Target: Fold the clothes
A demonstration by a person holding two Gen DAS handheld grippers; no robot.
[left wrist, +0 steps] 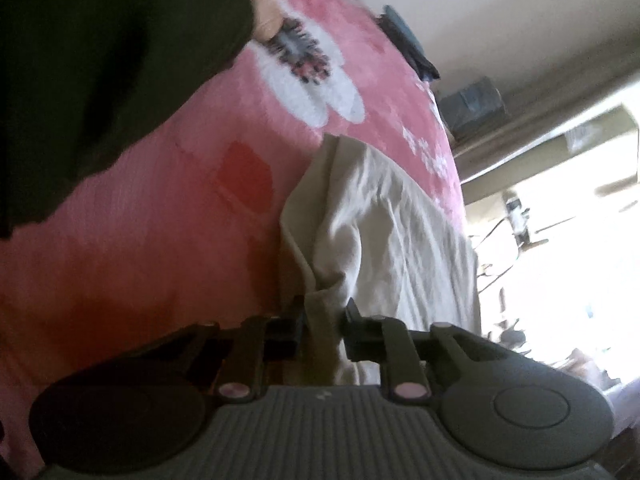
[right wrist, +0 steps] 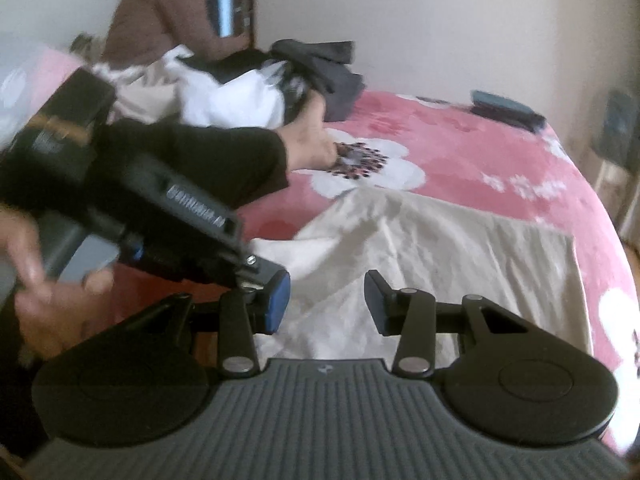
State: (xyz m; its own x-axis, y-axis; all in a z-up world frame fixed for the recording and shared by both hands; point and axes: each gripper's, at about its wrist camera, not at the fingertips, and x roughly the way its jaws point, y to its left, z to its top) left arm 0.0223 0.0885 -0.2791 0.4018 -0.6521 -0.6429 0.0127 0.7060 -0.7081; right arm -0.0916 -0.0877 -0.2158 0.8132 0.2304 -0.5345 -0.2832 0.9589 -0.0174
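Observation:
A beige garment [left wrist: 384,232] lies crumpled on a pink flowered bedspread [left wrist: 168,208]. In the left wrist view its near edge rises in a narrow fold between the two fingers of my left gripper [left wrist: 325,316], which press on it from both sides. In the right wrist view the same garment [right wrist: 460,248] spreads flat across the bed. My right gripper [right wrist: 328,300] hovers over its near part, open with nothing between the blue pads. The left gripper's black body [right wrist: 160,208] reaches in from the left, held by a hand [right wrist: 48,304]; its tips are hidden.
A person's leg in black trousers [right wrist: 224,156] and bare foot [right wrist: 312,140] rest on the bedspread [right wrist: 500,160]. Behind lies a pile of white and dark clothes [right wrist: 248,88]. A dark folded item [right wrist: 508,112] sits near the far edge. A brown coat [right wrist: 160,20] hangs at the back.

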